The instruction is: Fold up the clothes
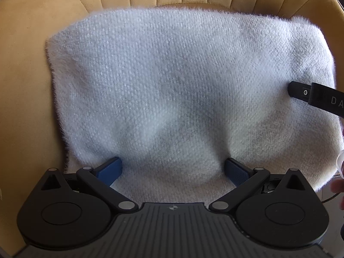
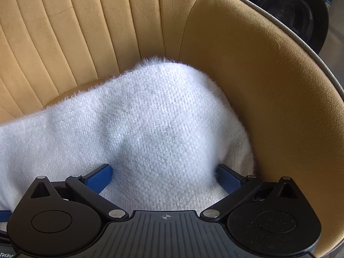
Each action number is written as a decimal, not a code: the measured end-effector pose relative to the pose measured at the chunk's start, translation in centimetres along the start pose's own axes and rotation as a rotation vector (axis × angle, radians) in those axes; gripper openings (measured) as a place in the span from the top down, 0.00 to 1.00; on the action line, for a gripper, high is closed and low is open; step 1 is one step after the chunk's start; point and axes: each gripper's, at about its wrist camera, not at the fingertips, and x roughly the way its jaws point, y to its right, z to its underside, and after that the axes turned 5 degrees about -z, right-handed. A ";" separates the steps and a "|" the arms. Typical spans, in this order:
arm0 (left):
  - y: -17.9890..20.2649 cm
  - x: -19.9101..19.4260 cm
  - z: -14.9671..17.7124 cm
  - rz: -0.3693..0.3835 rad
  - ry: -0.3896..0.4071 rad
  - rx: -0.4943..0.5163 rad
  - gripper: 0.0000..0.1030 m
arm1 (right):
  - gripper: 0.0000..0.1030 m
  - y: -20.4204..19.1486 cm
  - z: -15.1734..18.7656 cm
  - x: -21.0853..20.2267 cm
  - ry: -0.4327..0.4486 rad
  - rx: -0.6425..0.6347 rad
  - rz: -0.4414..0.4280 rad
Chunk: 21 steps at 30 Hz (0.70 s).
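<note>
Jaws of both grippers spread wide, apparently pressing the folded white sweater (image 1: 172, 81) flat on chair seat (image 1: 25, 86); nothing gripped.

Fluffy white sweater (image 1: 182, 90) across the seat, chair's padded wall (image 2: 268, 107) close at right.

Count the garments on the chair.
1: a white fuzzy sweater lying folded on the yellow chair seat, both open grippers at its near edge. Anything underneath is hidden.
</note>
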 end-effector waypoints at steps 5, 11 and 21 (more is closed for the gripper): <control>0.1 0.5 -0.8 -0.021 0.007 -0.001 0.00 | 0.01 -0.3 -0.1 0.2 -0.026 0.013 0.001; -0.5 0.8 -1.7 -0.019 0.011 0.005 0.00 | 0.01 -1.3 0.3 -1.4 -0.006 -0.016 0.016; 0.8 -3.2 -2.2 -0.092 0.008 0.045 0.00 | 0.01 -1.3 2.3 -10.6 0.073 -0.123 0.058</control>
